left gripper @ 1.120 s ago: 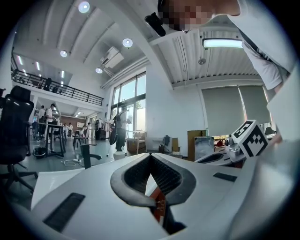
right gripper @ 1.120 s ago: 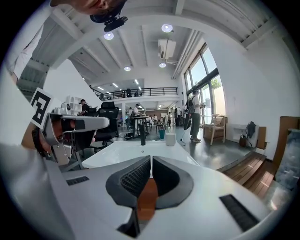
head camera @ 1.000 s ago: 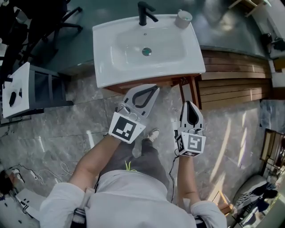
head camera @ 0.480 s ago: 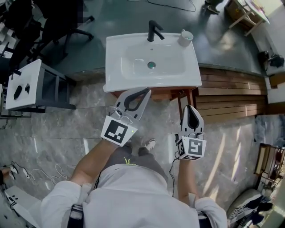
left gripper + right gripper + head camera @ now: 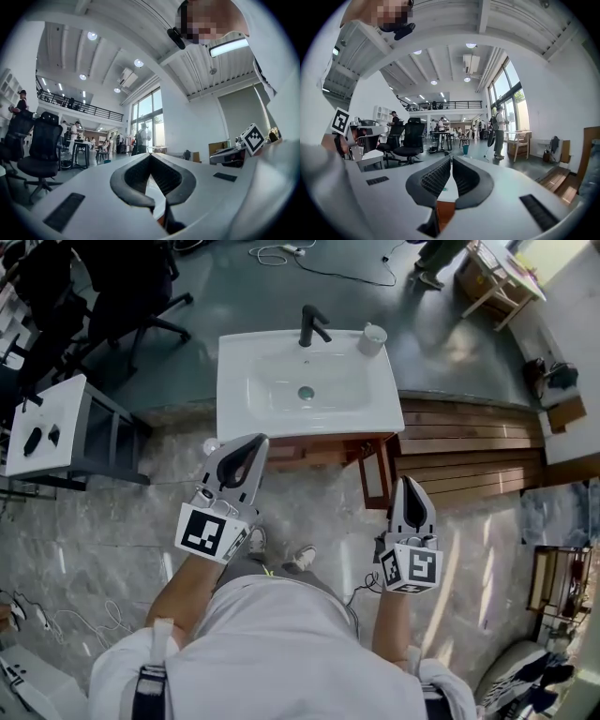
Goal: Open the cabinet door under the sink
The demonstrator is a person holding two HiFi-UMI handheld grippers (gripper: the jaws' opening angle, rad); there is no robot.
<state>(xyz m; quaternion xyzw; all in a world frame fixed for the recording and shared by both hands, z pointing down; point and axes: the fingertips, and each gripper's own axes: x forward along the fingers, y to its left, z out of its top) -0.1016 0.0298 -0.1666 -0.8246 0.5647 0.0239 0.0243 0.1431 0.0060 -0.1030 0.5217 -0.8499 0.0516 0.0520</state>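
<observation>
The white sink (image 5: 306, 385) with a black faucet (image 5: 314, 326) sits on a brown wooden cabinet (image 5: 309, 452). At the cabinet's right end a door (image 5: 379, 474) stands swung out toward me. My left gripper (image 5: 257, 440) is shut and empty, and it hovers just in front of the cabinet's left part. Lower right, my right gripper (image 5: 409, 481) is also shut and empty, a little right of the open door's edge. In each gripper view the jaws meet at the tips, left gripper (image 5: 150, 155) and right gripper (image 5: 451, 159), with nothing between them.
A grey cup (image 5: 372, 338) stands on the sink's back right corner. A white side table (image 5: 37, 427) and a black office chair (image 5: 141, 287) are at the left. Wooden steps (image 5: 469, 442) run off to the right. Cables (image 5: 56, 620) lie on the marble floor.
The sink and cabinet now lie farther from me. Both grippers have drawn back from the cabinet, the left one shifting leftward. The door stays open.
</observation>
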